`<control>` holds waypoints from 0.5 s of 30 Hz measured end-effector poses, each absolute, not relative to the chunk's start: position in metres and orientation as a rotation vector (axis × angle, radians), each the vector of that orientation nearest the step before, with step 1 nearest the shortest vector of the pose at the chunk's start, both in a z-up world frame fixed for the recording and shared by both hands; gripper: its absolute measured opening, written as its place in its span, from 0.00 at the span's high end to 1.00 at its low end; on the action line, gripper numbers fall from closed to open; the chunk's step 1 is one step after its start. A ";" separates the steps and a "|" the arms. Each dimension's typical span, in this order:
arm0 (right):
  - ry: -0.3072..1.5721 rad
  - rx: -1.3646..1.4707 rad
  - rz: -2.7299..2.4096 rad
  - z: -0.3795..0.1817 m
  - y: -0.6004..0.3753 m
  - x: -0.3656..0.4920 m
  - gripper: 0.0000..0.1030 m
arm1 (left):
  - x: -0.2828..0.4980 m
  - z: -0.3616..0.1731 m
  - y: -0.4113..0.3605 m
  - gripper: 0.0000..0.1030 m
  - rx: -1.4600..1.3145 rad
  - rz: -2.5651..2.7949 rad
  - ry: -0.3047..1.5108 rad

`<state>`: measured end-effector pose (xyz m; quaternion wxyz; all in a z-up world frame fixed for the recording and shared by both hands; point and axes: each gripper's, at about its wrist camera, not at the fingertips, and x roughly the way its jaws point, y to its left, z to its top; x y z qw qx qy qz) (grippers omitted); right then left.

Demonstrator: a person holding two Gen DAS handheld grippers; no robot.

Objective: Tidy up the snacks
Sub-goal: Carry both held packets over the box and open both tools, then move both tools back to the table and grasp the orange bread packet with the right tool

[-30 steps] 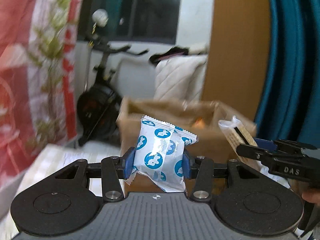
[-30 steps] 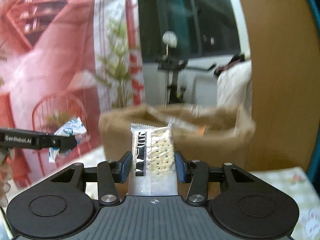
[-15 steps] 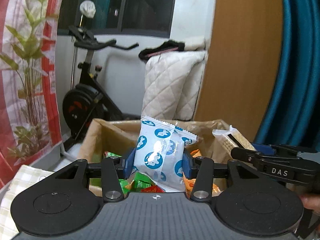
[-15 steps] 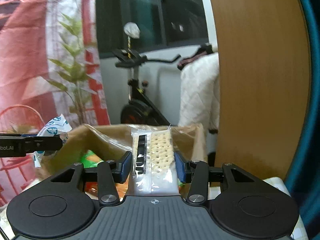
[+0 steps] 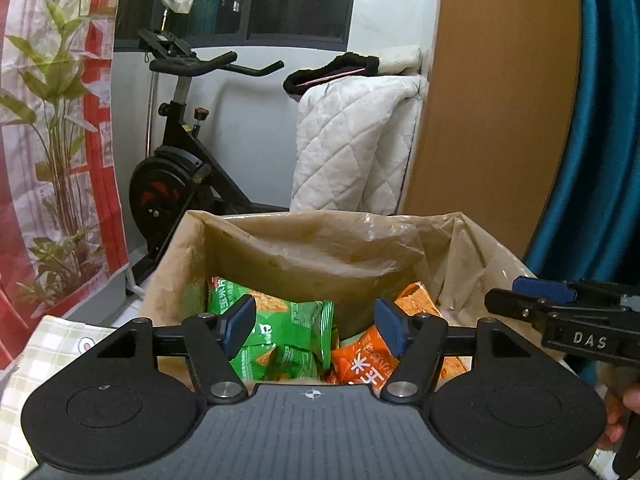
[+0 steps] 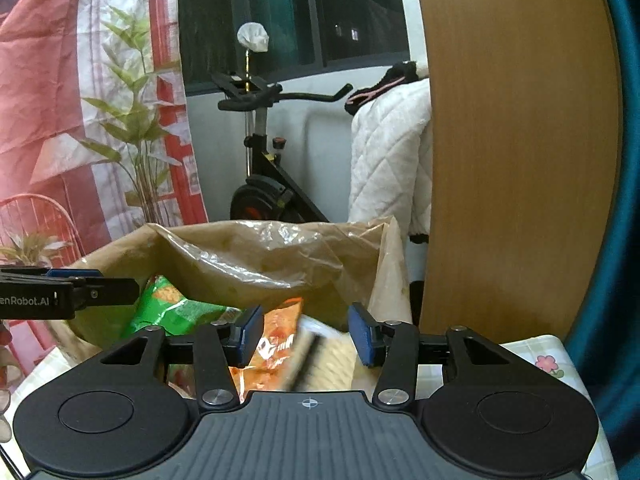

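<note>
Both tools' jaws opening over the snack-filled lined box (image 5: 320, 240)

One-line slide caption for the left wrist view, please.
Left claw, jaws opening and empty, over the lined box holding green and orange snack packs; right claw alongside.

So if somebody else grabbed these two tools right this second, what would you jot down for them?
Left tool: jaws opening, nothing between them, above the paper bag.
Right tool: jaws opening, cracker pack blurred between them, apparently dropping into the bag.
In the bag: green snack packs and orange ones.
Done: left tool's load is out of it; the cracker pack is on its way in.
Left: whether more snacks wait outside can't be seen; check the table.
</note>
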<state>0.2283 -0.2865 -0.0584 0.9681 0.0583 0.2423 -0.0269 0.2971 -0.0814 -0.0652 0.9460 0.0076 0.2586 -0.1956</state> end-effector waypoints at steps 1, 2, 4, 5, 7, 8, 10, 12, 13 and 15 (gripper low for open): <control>0.483 0.116 -0.047 -0.056 -0.287 0.224 0.53 | 0.293 -0.063 -0.081 0.34 0.021 -0.400 0.523; 0.475 0.115 -0.039 -0.053 -0.286 0.219 0.51 | 0.289 -0.061 -0.079 0.34 0.025 -0.400 0.520; 0.460 0.115 -0.022 -0.047 -0.285 0.209 0.46 | 0.277 -0.056 -0.073 0.34 0.029 -0.391 0.507; 0.453 0.113 -0.014 -0.044 -0.284 0.203 0.45 | 0.272 -0.053 -0.070 0.34 0.026 -0.386 0.500; 0.447 0.103 0.001 -0.039 -0.281 0.193 0.44 | 0.259 -0.048 -0.062 0.34 0.015 -0.380 0.485; 0.444 0.097 0.009 -0.037 -0.279 0.188 0.44 | 0.253 -0.046 -0.058 0.34 0.011 -0.379 0.479; 0.440 0.090 0.023 -0.034 -0.276 0.178 0.45 | 0.240 -0.043 -0.051 0.34 0.008 -0.376 0.468; 0.433 0.090 0.034 -0.032 -0.273 0.167 0.45 | 0.227 -0.041 -0.043 0.34 0.005 -0.373 0.461; 0.429 0.091 0.040 -0.030 -0.272 0.162 0.45 | 0.221 -0.042 -0.040 0.34 0.002 -0.371 0.461; 0.423 0.093 0.046 -0.030 -0.270 0.152 0.45 | 0.209 -0.044 -0.032 0.34 -0.007 -0.364 0.466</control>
